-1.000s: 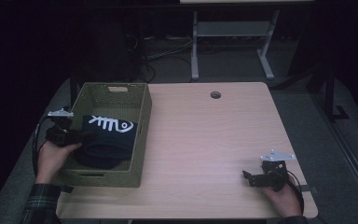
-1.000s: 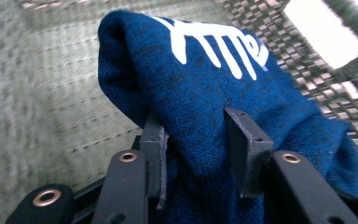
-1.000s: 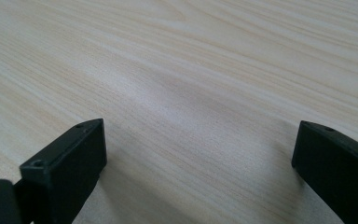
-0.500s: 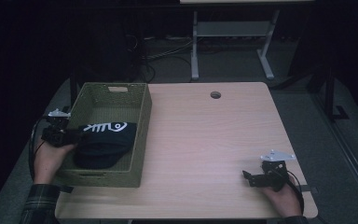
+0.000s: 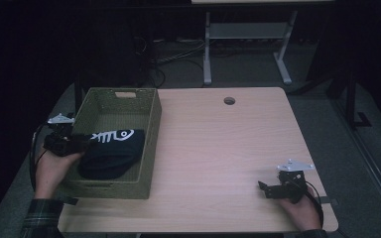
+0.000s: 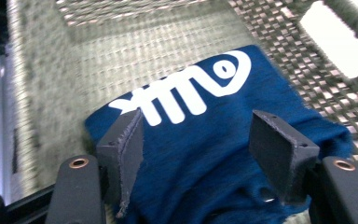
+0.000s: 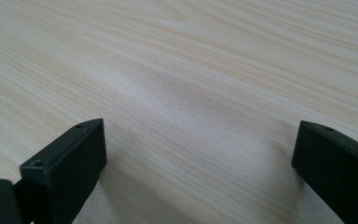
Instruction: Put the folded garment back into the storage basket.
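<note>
A dark blue garment with a white fish-bone print lies folded in the green woven basket at the table's left. My left gripper reaches over the basket's left wall at the garment's edge. In the left gripper view the garment lies under and between the jaws of the left gripper. Those jaws have just been opening and stand apart, with no pad pressing the cloth. My right gripper rests open on the table near its front right corner. In the right gripper view, the right gripper has bare wood between its jaws.
The basket's woven floor and walls surround the garment, with a handle cut-out in the far wall. A round cable hole sits near the table's far edge. A desk frame and cables lie on the floor beyond.
The garment has sunk and settled onto the basket floor, and its print has shifted slightly left. The left hand has barely moved. The right hand is still.
</note>
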Motion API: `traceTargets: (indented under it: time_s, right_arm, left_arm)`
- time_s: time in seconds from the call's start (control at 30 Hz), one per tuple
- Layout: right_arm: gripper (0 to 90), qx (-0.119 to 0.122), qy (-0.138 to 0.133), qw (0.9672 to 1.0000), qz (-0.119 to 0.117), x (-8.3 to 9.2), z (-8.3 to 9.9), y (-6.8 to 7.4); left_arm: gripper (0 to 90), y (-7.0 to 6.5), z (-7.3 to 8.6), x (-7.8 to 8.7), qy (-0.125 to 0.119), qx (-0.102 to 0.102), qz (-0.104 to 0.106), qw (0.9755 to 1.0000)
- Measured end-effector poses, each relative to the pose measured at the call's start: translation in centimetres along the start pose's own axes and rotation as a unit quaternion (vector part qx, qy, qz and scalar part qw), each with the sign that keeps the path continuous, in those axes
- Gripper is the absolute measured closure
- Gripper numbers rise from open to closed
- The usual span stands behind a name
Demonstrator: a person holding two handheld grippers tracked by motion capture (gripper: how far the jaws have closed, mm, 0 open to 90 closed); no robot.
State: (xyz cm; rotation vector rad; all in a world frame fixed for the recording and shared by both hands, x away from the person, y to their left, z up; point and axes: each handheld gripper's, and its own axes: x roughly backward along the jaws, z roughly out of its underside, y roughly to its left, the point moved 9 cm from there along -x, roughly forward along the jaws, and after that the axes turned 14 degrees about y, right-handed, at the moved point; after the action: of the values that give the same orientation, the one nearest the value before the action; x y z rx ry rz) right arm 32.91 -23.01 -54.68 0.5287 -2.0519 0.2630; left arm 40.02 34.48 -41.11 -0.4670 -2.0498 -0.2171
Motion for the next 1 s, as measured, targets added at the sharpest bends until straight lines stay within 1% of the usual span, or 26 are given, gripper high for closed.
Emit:
traceTargets:
  time_s: [0.07, 0.2, 0.23, 0.33, 0.37, 0.4, 0.43, 0.47, 0.53, 0.57, 0.6, 0.63, 0.67, 0.7, 0.73, 0.77, 0.8, 0.83, 0.87, 0.9, 1.0]
  right_arm:
    - [2.6, 0.000, 0.000, 1.0000, 0.000, 0.0, 0.0, 0.0]
    - [2.6, 0.000, 0.000, 1.0000, 0.000, 0.0, 0.0, 0.0]
    - [2.6, 0.000, 0.000, 1.0000, 0.000, 0.0, 0.0, 0.0]
    - [2.6, 0.000, 0.000, 1.0000, 0.000, 0.0, 0.0, 0.0]
    - [2.6, 0.000, 0.000, 1.0000, 0.000, 0.0, 0.0, 0.0]
    - [2.6, 0.000, 0.000, 1.0000, 0.000, 0.0, 0.0, 0.0]
    - [2.6, 0.000, 0.000, 1.0000, 0.000, 0.0, 0.0, 0.0]
    - [2.6, 0.000, 0.000, 1.0000, 0.000, 0.0, 0.0, 0.0]
    - [2.6, 0.000, 0.000, 1.0000, -0.001, 0.0, 0.0, 0.0]
    - [2.6, 0.000, 0.000, 1.0000, -0.001, 0.0, 0.0, 0.0]
    - [2.6, 0.000, 0.000, 1.0000, 0.000, 0.0, 0.0, 0.0]
    - [2.6, 0.000, 0.000, 1.0000, -0.001, 0.0, 0.0, 0.0]
    - [2.6, 0.000, 0.000, 1.0000, -0.001, 0.0, 0.0, 0.0]
    - [2.6, 0.000, 0.000, 1.0000, -0.001, 0.0, 0.0, 0.0]
    - [2.6, 0.000, 0.000, 1.0000, 0.000, 0.0, 0.0, 0.0]
    - [2.6, 0.000, 0.000, 1.0000, 0.000, 0.0, 0.0, 0.0]
    - [2.6, 0.000, 0.000, 1.0000, 0.000, 0.0, 0.0, 0.0]
    - [2.6, 0.000, 0.000, 1.0000, 0.000, 0.0, 0.0, 0.0]
    - [2.6, 0.001, 0.000, 1.0000, 0.000, 0.0, 0.0, 0.0]
    - [2.6, 0.000, 0.000, 1.0000, 0.000, 0.0, 0.0, 0.0]
    - [2.6, 0.000, 0.000, 1.0000, 0.000, 0.0, 0.0, 0.0]
  left_arm:
    - [33.7, -1.2, -0.6, 0.3, -0.009, -0.009, 0.010, 0.9999]
    - [32.1, -2.8, -1.4, 0.7, -0.019, -0.015, 0.025, 0.9994]
    - [31.6, -2.8, -1.4, 0.7, -0.019, -0.015, 0.025, 0.9994]
    - [30.7, -4.0, -2.0, 0.8, -0.028, -0.025, 0.033, 0.9988]
    - [28.7, -4.2, -2.2, 0.8, -0.030, -0.026, 0.035, 0.9986]
    - [28.1, -4.9, -2.5, 0.8, -0.034, -0.027, 0.041, 0.9982]
    - [27.7, -4.9, -2.5, 0.8, -0.034, -0.027, 0.041, 0.9982]
    - [27.7, -5.3, -2.8, 0.8, -0.037, -0.029, 0.043, 0.9979]
    - [24.3, -6.3, -3.4, 0.7, -0.043, -0.031, 0.049, 0.9974]
    - [23.1, -6.3, -3.4, 0.7, -0.043, -0.031, 0.049, 0.9974]
    - [22.2, -7.2, -3.8, 0.6, -0.049, -0.036, 0.054, 0.9967]
    - [21.1, -7.2, -3.8, 0.6, -0.049, -0.036, 0.054, 0.9967]
    - [21.1, -7.6, -4.1, 0.6, -0.051, -0.037, 0.057, 0.9964]
    - [19.2, -8.1, -4.3, 0.5, -0.053, -0.038, 0.060, 0.9960]
    - [17.9, -9.2, -4.7, 0.4, -0.057, -0.045, 0.067, 0.9951]
    - [17.1, -9.2, -4.7, 0.4, -0.057, -0.045, 0.067, 0.9951]
    - [15.9, -10.3, -5.1, 0.3, -0.061, -0.052, 0.071, 0.9942]
    - [14.9, -10.3, -5.1, 0.3, -0.061, -0.052, 0.071, 0.9942]
    - [14.0, -11.5, -5.4, 0.3, -0.063, -0.059, 0.078, 0.9932]
    - [13.8, -12.0, -5.6, 0.2, -0.067, -0.060, 0.081, 0.9927]
    - [13.4, -13.6, -6.0, 0.2, -0.072, -0.072, 0.092, 0.9906]
